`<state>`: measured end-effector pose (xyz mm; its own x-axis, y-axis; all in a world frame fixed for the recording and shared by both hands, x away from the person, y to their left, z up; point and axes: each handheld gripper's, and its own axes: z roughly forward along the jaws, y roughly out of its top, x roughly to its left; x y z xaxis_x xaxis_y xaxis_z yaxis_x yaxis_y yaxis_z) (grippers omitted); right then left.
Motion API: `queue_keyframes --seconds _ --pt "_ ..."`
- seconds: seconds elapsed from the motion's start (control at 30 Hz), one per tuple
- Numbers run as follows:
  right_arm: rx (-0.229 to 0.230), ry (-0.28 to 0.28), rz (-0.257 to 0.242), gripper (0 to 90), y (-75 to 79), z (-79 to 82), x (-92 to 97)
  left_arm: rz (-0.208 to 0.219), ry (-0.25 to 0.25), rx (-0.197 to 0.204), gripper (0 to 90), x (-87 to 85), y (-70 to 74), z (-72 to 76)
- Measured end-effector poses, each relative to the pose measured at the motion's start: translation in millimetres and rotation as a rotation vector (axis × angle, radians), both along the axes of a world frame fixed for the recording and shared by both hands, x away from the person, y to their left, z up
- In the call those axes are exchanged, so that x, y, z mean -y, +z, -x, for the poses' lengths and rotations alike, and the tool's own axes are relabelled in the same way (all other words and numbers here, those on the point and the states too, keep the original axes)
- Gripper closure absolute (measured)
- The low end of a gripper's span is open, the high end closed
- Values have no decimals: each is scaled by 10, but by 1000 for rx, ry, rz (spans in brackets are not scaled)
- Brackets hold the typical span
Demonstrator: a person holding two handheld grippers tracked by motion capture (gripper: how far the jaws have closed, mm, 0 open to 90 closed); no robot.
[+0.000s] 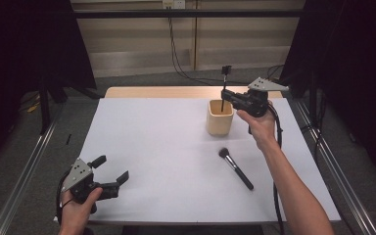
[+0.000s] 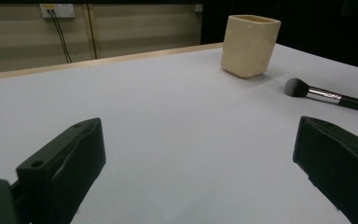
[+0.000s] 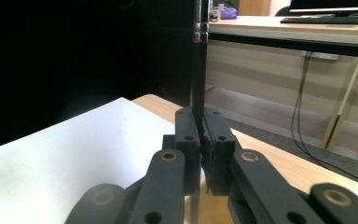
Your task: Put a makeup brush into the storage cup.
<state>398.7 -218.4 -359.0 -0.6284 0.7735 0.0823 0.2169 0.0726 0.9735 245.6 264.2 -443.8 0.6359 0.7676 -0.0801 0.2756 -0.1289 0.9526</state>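
Observation:
A cream square cup (image 1: 220, 118) (image 2: 250, 45) stands on the white table towards the back right. Above it my right gripper (image 1: 224, 95) (image 3: 201, 140) is shut on the black handle of a thin makeup brush (image 1: 224, 88) (image 3: 198, 70), held upright with its lower end inside the cup. A second makeup brush (image 1: 235, 168) (image 2: 326, 94), black-handled with a dark round head, lies flat in front of the cup. My left gripper (image 1: 111, 169) (image 2: 200, 163) rests near the front left edge, open, with nothing between its jaws.
The white table top (image 1: 166, 147) ends in a bare wooden strip (image 1: 176, 92) at the back. Metal rails run along the floor on both sides. Cables hang from a wall socket (image 1: 173, 4) behind the table.

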Motion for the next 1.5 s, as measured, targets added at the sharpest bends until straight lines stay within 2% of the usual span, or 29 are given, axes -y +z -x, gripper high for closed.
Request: queue_keyframes --seconds 0.13,0.27,0.6,0.77,0.87,1.13,1.5 --pt "-6 -11 13 864 -19 -65 3 -10 -14 10 24 -15 15 4" --pt "-9 -28 17 865 -62 -102 12 -2 -2 1 24 -24 5 2" --pt "-28 -58 18 864 -184 -234 38 -11 -4 7 24 -34 8 -16" --pt "-39 -54 20 865 -252 -251 37 -15 -3 5 24 -38 6 -19" --pt "-61 -54 29 865 -293 -255 25 -21 0 1 24 -44 -3 -34" --pt "-70 -50 26 865 -379 -262 -2 -16 2 0 24 -48 -3 -35" --pt "-91 -59 33 865 -504 -265 16 -31 -8 9 24 -36 1 -31"
